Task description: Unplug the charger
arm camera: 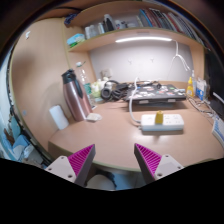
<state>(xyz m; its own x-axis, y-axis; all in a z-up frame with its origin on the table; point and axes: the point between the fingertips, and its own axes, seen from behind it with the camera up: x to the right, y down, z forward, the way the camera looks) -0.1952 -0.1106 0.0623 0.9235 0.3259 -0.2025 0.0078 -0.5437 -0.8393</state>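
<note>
A white power strip lies on the wooden desk, beyond my fingers and to the right. A yellowish charger is plugged into its top. A white cable runs from the strip toward the back of the desk. My gripper is open and empty, with its pink-padded fingers spread over the desk's near edge, well short of the strip.
A dark steel flask and a bottle stand at the left of the desk. A flat dark device lies at the back. A yellow bottle stands at the far right. A shelf hangs above.
</note>
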